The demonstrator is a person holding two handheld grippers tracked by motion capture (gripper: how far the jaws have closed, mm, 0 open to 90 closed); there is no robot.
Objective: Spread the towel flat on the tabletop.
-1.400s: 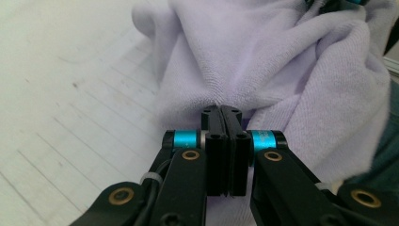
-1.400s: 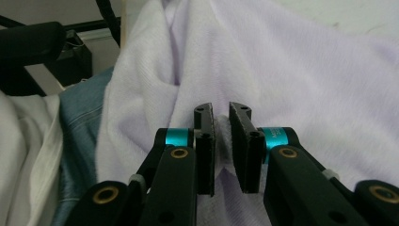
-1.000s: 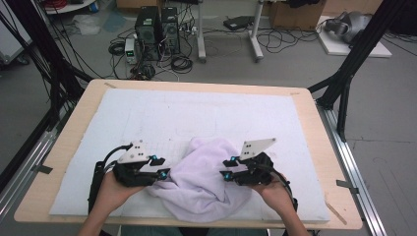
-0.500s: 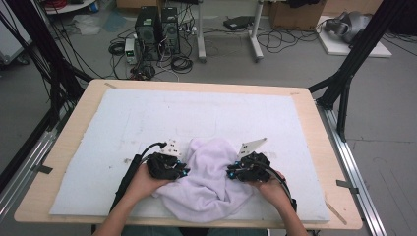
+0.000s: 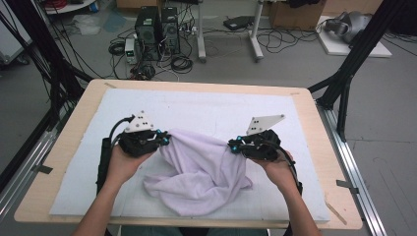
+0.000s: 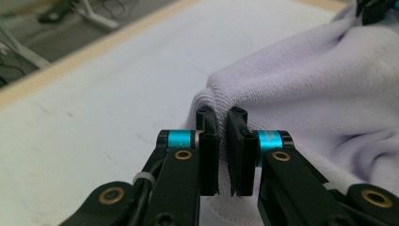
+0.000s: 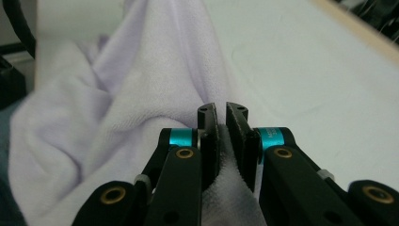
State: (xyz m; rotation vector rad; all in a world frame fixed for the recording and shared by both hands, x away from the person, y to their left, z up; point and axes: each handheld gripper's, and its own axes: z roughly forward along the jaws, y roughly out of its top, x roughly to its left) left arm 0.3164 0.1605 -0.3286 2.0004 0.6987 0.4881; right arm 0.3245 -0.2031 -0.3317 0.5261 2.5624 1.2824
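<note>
Both the left gripper and the right gripper have just been closing, and their jaws now stand nearly shut, each pinching an edge of the lavender towel, which spans between them and sags onto the white mat on the table below. Each bite looks thin. I judge a hard pull apart could slip the cloth out, dropping one side.

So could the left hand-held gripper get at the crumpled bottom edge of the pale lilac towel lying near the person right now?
Probably not yet. The left hand-held gripper is shut on a raised corner of the pale lilac towel, so it would have to let go first; otherwise nothing blocks the bottom edge.
</note>
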